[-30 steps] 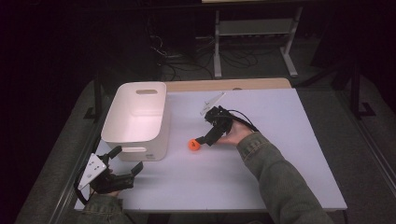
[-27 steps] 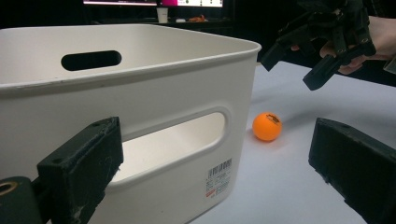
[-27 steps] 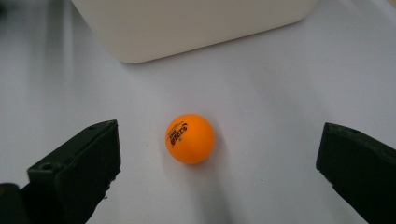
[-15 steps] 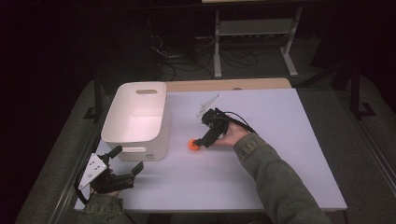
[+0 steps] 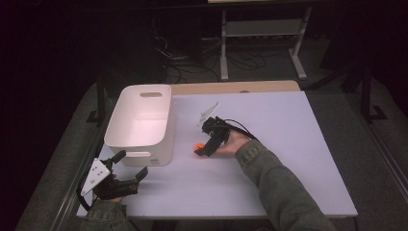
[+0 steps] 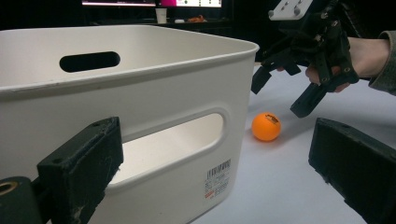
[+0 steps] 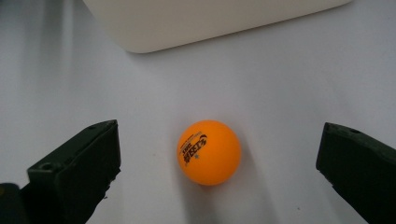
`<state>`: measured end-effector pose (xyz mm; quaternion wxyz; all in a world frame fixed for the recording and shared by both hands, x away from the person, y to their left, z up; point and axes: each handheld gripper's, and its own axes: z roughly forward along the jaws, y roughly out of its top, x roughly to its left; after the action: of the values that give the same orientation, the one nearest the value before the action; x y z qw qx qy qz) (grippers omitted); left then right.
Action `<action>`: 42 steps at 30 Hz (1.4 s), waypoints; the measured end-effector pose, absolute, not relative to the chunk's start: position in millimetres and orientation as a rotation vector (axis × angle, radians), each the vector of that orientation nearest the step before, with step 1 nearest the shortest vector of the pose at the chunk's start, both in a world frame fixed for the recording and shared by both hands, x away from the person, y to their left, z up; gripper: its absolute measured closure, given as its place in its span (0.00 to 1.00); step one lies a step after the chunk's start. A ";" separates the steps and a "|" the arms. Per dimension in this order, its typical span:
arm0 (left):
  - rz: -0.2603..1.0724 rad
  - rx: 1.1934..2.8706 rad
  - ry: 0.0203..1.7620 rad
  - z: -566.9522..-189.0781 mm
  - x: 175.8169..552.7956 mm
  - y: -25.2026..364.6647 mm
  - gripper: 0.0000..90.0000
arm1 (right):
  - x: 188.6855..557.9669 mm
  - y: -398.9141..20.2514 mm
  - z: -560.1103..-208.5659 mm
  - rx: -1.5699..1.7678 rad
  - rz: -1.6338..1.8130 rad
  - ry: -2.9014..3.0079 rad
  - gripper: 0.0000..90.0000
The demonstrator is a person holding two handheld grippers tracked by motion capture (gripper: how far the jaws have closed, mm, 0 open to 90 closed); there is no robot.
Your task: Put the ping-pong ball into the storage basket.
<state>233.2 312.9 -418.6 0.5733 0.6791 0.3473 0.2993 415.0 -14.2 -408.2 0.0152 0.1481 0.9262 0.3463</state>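
Note:
An orange ball (image 5: 197,147) (image 6: 266,126) (image 7: 209,152) with black print lies on the white table, just right of the white bin (image 5: 139,125) (image 6: 116,93). My right gripper (image 5: 202,147) (image 7: 215,168) (image 6: 280,88) is open, tilted down over the ball, with one jaw on each side of it and neither touching. My left gripper (image 5: 127,166) (image 6: 215,172) is open near the table's front left corner, facing the bin's near wall with its handle slot, and holds nothing.
The bin (image 7: 210,18) looks empty and stands at the table's left (image 5: 288,144). A wooden board edge (image 5: 235,87) runs along the back of the table. A metal rack and cables stand on the dark floor beyond.
My right gripper has shifted a little left and down, so its jaws now straddle the ball. The left gripper has not moved.

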 end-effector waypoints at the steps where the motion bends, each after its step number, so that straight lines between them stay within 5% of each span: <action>1: 0.701 1.592 0.814 -418.6 233.2 312.8 0.03 | 415.3 -12.7 -410.5 0.455 1.072 2.888 0.00; 21: 0.702 1.590 0.811 -418.1 233.0 313.2 0.03 | 416.3 -8.3 -418.4 0.445 1.030 2.912 0.01; 42: 0.700 1.593 0.808 -418.2 233.3 312.8 0.03 | 412.9 -2.1 -424.4 0.364 0.975 2.957 0.15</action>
<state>233.3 312.8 -418.2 0.5741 0.6799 0.3449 0.2987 412.9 -2.1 -424.4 0.0033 0.1160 0.9433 0.3109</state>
